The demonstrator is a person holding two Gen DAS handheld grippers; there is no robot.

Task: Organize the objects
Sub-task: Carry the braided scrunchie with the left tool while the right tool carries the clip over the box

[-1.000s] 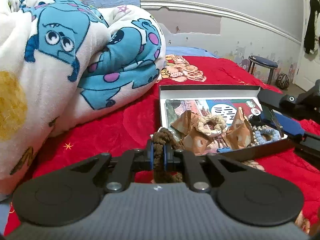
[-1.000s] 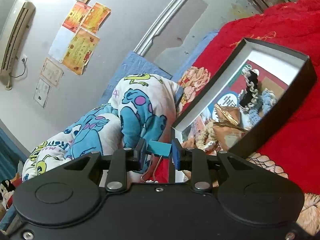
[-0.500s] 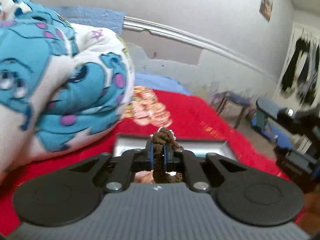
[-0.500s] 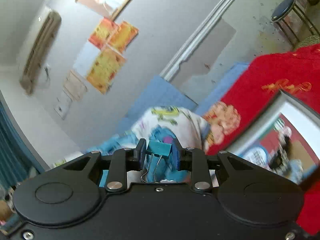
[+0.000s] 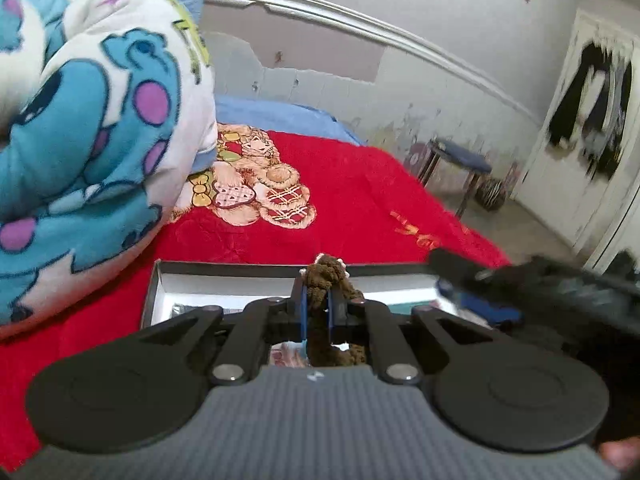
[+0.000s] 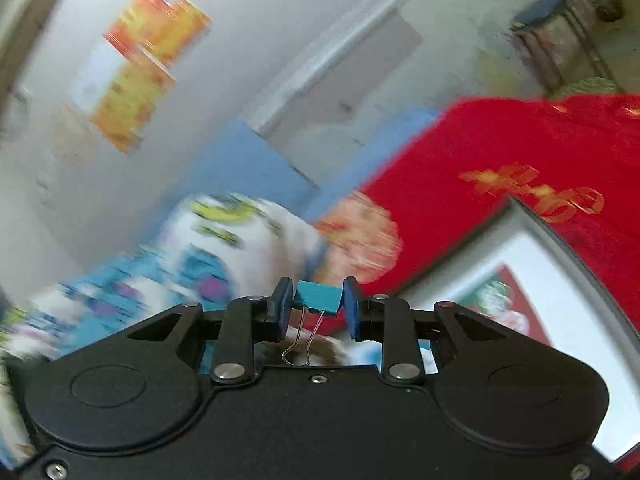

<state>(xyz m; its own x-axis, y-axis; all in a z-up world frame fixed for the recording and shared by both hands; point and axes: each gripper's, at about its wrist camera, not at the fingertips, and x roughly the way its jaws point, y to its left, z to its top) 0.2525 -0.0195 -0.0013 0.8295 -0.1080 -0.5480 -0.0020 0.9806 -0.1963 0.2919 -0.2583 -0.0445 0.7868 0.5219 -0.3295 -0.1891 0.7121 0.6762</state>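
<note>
My left gripper [image 5: 317, 312] is shut on a brown braided hair tie [image 5: 329, 276], whose loop sticks up above the pads and hangs below them. Just beyond lies the black box [image 5: 224, 268] with a white inner wall on the red blanket; its contents are mostly hidden behind the gripper. The right gripper shows as a blurred black shape [image 5: 560, 292] over the box's right side. In the right wrist view my right gripper [image 6: 316, 306] is shut on a teal binder clip [image 6: 318, 298], wire handles dangling. The box's corner [image 6: 536, 220] lies to its right.
A rolled blue monster-print blanket [image 5: 88, 128] fills the left. The red blanket [image 5: 360, 200] with a bear print covers the bed. A blue stool [image 5: 460, 160] stands on the floor at the right, near a white door with dark clothes hanging.
Both grippers swung across the bed with their loads still held. The box has slid low behind the left gripper, and in the right view it has shifted to the right edge.
</note>
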